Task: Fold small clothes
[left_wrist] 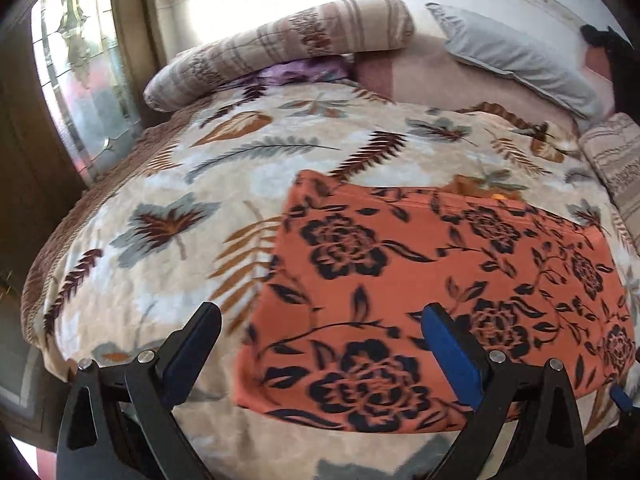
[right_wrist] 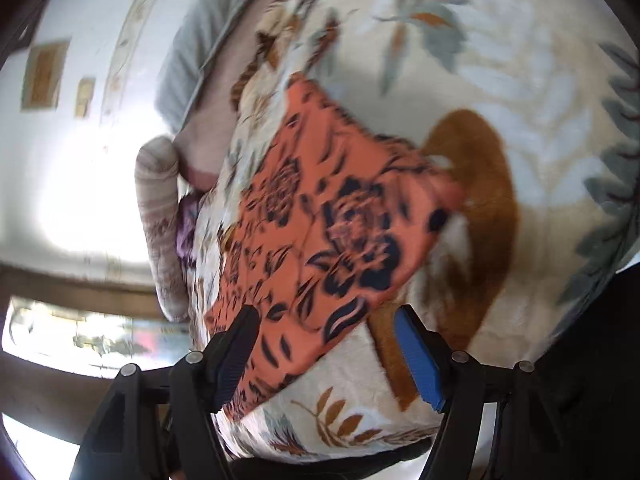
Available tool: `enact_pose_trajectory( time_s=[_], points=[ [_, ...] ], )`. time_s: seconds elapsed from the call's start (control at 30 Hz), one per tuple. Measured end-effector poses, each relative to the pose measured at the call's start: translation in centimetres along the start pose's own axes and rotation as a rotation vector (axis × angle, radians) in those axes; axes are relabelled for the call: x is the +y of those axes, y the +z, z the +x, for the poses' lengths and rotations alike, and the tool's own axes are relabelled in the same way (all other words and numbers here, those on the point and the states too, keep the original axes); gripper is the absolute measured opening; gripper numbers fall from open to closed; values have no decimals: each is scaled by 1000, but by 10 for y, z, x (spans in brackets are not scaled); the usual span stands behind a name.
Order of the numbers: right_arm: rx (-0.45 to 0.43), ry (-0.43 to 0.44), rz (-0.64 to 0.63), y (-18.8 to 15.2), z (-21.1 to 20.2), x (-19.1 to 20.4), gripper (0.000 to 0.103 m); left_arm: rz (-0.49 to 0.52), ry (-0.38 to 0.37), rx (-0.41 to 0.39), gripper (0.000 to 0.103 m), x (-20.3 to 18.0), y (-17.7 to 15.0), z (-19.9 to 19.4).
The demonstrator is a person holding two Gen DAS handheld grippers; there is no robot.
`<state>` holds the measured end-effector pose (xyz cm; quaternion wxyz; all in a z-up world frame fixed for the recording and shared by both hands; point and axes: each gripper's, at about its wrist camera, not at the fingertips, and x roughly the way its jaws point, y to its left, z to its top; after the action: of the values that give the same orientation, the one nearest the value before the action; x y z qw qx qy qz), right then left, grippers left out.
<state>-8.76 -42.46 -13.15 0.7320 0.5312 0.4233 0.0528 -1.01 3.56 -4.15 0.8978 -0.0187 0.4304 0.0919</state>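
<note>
Orange floral cloth [left_wrist: 420,280] flat on bedspread [left_wrist: 160,200] — both grippers [left_wrist: 320,320] [right_wrist: 326,328] spread wide, empty.

1. It was a bedroom in a home: a bed [left_wrist: 100,280] filled most of the room, spread with a plush cream blanket [left_wrist: 168,184] printed with leaves and feathers.
2. A striped bolster [left_wrist: 280,44] and a grey pillow [left_wrist: 516,52] lay at its head.
3. A mirrored wardrobe door [left_wrist: 76,80] stood beside it.
4. Small framed pictures [right_wrist: 44,76] hung on the pale wall [right_wrist: 100,8].
</note>
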Motion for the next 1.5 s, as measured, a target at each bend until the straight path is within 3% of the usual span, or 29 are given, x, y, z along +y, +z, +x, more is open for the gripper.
enact_pose_trajectory(
  time_s=[0.13, 0.23, 0.27, 0.3, 0.33, 0.37, 0.53, 0.57, 0.6, 0.63, 0.67, 0.7, 0.73, 0.93, 1.0, 1.1, 1.13, 1.2, 1.23, 1.27, 1.3, 1.4, 1.5],
  points=[
    [-64, 20, 105, 26, 9, -12, 74, 43, -60, 31, 100, -39, 2, 14],
    [-97, 11, 94, 41, 18, -7, 73, 90, -55, 76, 100, -54, -4, 33],
    [-109, 1, 80, 42, 19, -3, 67, 113, -45, 109, 100, -58, -7, 43],
    [-109, -9, 56, 44, 20, 1, 45, 132, -35, 144, 100, -60, -12, 52],
    [-93, -28, 18, 45, 24, 7, 33, 134, -36, 152, 100, -59, -15, 56],
    [-86, -53, -6, 44, 25, 9, 30, 117, -41, 133, 100, -57, -16, 51],
    [-96, -120, -72, 44, 32, 18, 35, 115, -51, 78, 100, -60, -14, 37],
    [-99, -126, -69, 43, 35, 18, 44, 153, -33, 119, 100, -66, -20, 47],
    [-98, -121, -73, 43, 39, 18, 60, 172, -31, 134, 102, -67, -23, 57],
    [-103, -102, -78, 44, 42, 18, 60, 167, -35, 100, 102, -65, -23, 56],
    [-104, -118, -95, 45, 45, 20, 59, 167, -39, 108, 102, -65, -22, 56],
    [-99, -145, -126, 46, 48, 25, 35, 161, -47, 117, 102, -64, -20, 56],
    [-83, -179, -150, 48, 53, 29, 21, 158, -58, 125, 102, -62, -18, 56],
    [-103, -255, -279, 45, 54, 72, 19, 142, -114, 133, 101, -52, -15, 54],
    [-113, -270, -296, 43, 53, 75, 19, 89, -119, 110, 101, -42, -13, 43],
    [-78, -272, -214, 47, 60, 52, 23, 36, -110, 29, 101, -27, -7, 23],
    [-75, -262, -176, 49, 59, 43, 25, 45, -91, 28, 101, -28, -9, 24],
    [-71, -201, -105, 50, 58, 28, 30, 128, -75, 132, 101, -40, -20, 50],
    [-77, -187, -85, 50, 57, 25, 30, 152, -59, 144, 103, -42, -27, 60],
    [-77, -179, -68, 51, 58, 23, 30, 163, -54, 89, 103, -43, -29, 57],
    [-78, -175, -53, 52, 59, 23, 32, 176, -47, 92, 103, -44, -28, 56],
    [-63, -266, -171, 53, 65, 47, 20, 160, -67, 112, 103, -40, -23, 57],
    [-97, -317, -339, 42, 64, 99, 19, 125, -119, 109, 102, -30, -18, 56]
  ],
)
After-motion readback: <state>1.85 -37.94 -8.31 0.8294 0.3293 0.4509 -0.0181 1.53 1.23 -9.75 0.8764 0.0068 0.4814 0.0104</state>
